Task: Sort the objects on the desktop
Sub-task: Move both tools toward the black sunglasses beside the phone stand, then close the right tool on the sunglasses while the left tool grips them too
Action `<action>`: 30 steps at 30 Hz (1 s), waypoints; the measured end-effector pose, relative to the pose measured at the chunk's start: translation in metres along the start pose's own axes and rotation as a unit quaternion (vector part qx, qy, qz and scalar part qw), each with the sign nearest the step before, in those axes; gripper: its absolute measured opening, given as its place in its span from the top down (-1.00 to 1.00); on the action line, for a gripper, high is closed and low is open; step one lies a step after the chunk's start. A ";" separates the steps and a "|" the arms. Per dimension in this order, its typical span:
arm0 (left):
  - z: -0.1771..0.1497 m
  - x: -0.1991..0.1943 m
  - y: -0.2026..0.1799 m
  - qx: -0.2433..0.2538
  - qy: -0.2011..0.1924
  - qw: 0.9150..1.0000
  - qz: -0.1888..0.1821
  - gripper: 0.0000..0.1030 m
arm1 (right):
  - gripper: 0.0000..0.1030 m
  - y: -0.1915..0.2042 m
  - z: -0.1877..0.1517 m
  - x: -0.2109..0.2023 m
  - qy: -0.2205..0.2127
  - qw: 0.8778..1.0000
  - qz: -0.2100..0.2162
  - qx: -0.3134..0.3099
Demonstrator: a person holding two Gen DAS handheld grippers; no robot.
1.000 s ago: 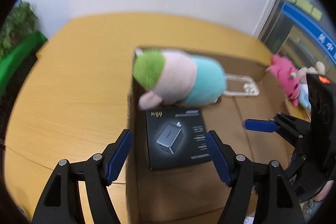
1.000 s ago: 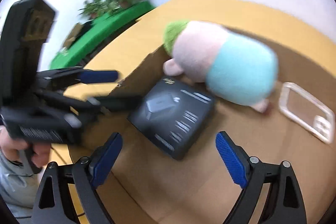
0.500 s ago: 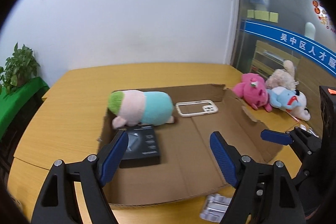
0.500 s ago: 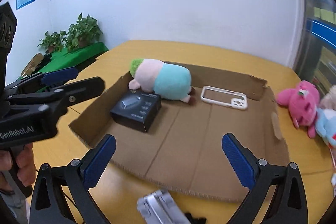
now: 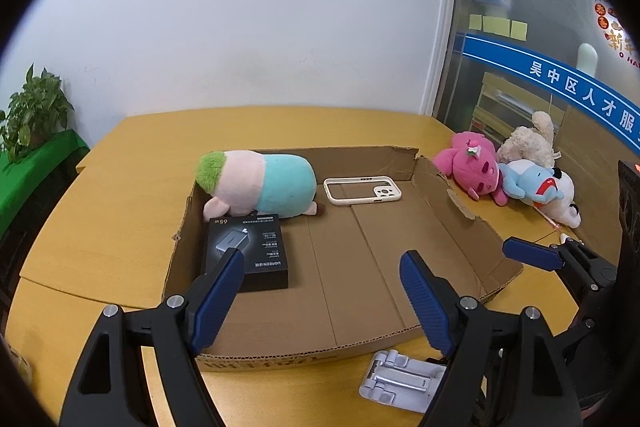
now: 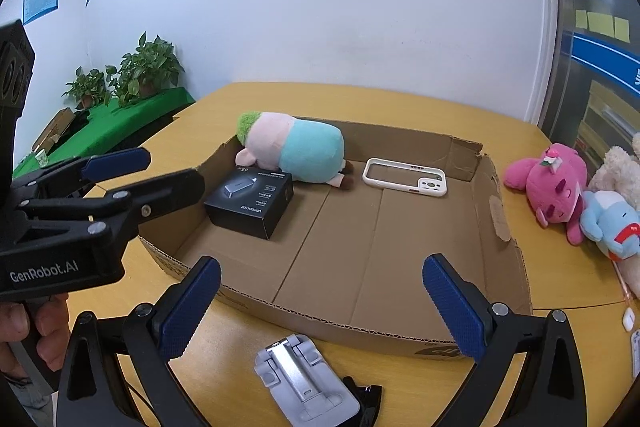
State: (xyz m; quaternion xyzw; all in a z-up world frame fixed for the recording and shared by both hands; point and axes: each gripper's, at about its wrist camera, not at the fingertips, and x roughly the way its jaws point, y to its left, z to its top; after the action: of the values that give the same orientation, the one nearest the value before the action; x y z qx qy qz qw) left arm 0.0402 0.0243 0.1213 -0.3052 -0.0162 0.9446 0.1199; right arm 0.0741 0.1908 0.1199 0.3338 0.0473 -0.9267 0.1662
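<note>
Left wrist view: left claw [image 5: 322,291] spread, empty, above the near edge of the cardboard tray [image 5: 460,203] on the worktop [image 5: 120,187]. Black charger box [image 5: 245,253] lies lower left of centre, touching the pastel plush toy [image 5: 258,183]; white phone case [image 5: 362,190] beside it. Right claw [image 6: 320,303] likewise spread, grey folding stand [image 6: 304,379] beneath.

Matt corrugated cardboard tray [image 5: 452,203], fuzzy cloth plush [image 5: 260,185], smooth wooden table [image 5: 100,219], ribbed fingers [image 5: 424,301]

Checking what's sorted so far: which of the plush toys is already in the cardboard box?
The green-haired plush with the pink and teal body; it lies inside the cardboard box.
</note>
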 end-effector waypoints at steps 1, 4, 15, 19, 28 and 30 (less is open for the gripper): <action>-0.001 0.000 0.000 -0.002 0.002 1.000 0.001 -0.56 | -0.99 0.000 0.000 0.000 -0.001 1.000 0.000 0.001; -0.004 0.000 0.001 -0.004 0.002 1.000 0.005 -0.56 | -0.99 -0.001 -0.001 0.000 -0.001 1.000 0.001 0.002; -0.029 0.014 0.000 -0.020 0.055 0.998 -0.034 -0.55 | -0.99 -0.016 -0.026 -0.005 0.005 1.000 0.020 0.005; -0.052 0.028 -0.007 -0.025 0.098 0.993 -0.060 -0.55 | -0.99 -0.034 -0.067 -0.001 0.049 0.997 0.045 0.037; -0.091 0.059 -0.037 -0.030 0.181 0.974 -0.135 -0.55 | -0.69 -0.031 -0.160 0.016 0.174 0.980 0.073 0.062; -0.095 0.062 -0.042 -0.029 0.190 0.970 -0.145 -0.55 | -0.65 -0.026 -0.172 0.017 0.186 0.979 0.062 0.049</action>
State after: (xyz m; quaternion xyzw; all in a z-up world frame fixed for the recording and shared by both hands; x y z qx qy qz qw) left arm 0.0555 0.0757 0.0125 -0.4770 -0.0648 0.8407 0.2478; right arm 0.1567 0.2442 -0.0244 0.5106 0.0112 -0.8373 0.1954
